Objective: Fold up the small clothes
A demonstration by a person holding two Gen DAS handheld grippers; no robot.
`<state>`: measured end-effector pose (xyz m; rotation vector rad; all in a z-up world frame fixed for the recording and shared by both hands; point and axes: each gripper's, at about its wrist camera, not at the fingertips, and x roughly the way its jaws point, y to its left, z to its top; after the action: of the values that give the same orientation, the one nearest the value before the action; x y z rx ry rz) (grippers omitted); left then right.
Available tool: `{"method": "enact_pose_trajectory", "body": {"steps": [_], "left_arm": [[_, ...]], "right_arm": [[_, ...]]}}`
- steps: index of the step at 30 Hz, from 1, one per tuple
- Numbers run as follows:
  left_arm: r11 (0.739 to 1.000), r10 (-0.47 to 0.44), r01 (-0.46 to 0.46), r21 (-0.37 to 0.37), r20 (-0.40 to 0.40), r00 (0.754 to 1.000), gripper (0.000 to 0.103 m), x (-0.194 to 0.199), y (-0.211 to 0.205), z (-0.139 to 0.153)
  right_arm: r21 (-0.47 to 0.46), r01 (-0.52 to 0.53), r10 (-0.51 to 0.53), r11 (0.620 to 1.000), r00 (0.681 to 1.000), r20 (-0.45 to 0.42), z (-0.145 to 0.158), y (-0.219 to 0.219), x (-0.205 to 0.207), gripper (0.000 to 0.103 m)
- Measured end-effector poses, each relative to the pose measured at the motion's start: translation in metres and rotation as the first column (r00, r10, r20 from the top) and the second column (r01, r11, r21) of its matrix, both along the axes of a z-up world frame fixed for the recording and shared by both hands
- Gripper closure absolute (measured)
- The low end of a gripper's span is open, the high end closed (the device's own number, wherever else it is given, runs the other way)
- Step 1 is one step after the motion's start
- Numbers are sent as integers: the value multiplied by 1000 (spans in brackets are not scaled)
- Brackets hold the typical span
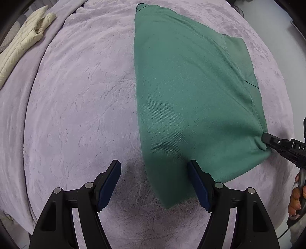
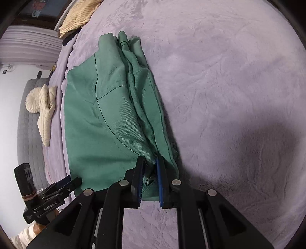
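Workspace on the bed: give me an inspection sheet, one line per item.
Surface: lilac plush blanket, lightly rumpled.
Job's things: green garment partly folded, flat on the blanket.
Clutter: cream quilted jacket at the far edge; yellow ribbed cloth beyond it.
Grippers: left gripper open, straddling the garment's near edge; right gripper pinching the bunched corner.
Cables: thin dark cable near the person's hand.
Surroundings: grey quilted headboard, pale wall.
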<state>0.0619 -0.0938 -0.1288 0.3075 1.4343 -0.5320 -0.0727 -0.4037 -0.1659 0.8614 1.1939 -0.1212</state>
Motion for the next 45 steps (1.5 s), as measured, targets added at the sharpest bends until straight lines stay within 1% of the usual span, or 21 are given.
{"method": "enact_pose_trajectory", "body": {"steps": [5,7,11,12,15,17,18,19,21,26,27,30,33,34,35,36,37,42,45], "left_arm": [[999,7,-7,43,16,1000,30,-5,1,13],[999,13,-15,51,27,1000,30,-5,2,18],[998,19,-21,62,35,999,30,-6,0,24],[998,20,-22,62,37,999,30,-6,-2,26],[998,22,-25,63,38,999,30,-6,-7,28],[998,24,-26,59,36,999,30,-6,-6,28],[998,22,-24,58,35,999,30,-5,-4,28],[998,20,-22,59,35,999,30,-4,-6,28],[998,11,-13,61,37,999,30,-4,-7,28],[998,1,-4,65,43,999,30,-4,-11,32],[998,0,-3,65,39,999,30,-4,-11,31],[997,0,-3,75,38,999,30,-4,-12,30],[997,17,-21,76,48,999,30,-2,-11,32],[997,28,-32,76,50,998,24,-1,-10,33],[996,40,-44,80,51,998,3,1,-9,33],[995,50,-55,84,59,997,0,3,-8,33],[994,56,-63,85,72,996,0,5,-7,35],[994,50,-58,95,86,995,0,13,-9,37],[994,48,-56,90,80,996,0,17,-10,36]], "right_arm": [[-13,-13,13,1000,1000,-3,8,0,-1,88],[-40,-14,14,999,1000,-17,12,-1,-3,81],[-99,-25,21,995,999,-38,25,1,-5,76],[-109,-25,21,994,999,-42,27,1,-6,76],[-97,-11,8,995,1000,-30,34,-3,-10,76],[-112,-13,11,994,1000,-25,39,-2,-11,75],[-123,-17,15,992,1000,-24,41,-1,-11,72],[-132,-20,17,991,1000,-23,43,0,-10,63],[-128,-21,19,992,1000,-18,45,2,-9,52],[-107,-23,22,994,1000,-10,45,8,-6,52],[-106,-23,22,994,1000,-10,45,8,-6,50],[-108,-22,21,994,1000,-12,45,8,-6,41],[-110,-22,21,994,1000,-15,44,8,-5,40],[-111,-23,21,994,1000,-16,44,8,-4,36],[-111,-23,21,994,1000,-16,43,8,-4,32],[-112,-22,20,993,1000,-15,43,8,-3,27],[-113,-21,19,993,1000,-13,42,8,-3,25],[-111,-28,26,993,1000,-17,40,7,-1,24],[-104,-36,34,994,999,-19,37,4,1,24]]}}
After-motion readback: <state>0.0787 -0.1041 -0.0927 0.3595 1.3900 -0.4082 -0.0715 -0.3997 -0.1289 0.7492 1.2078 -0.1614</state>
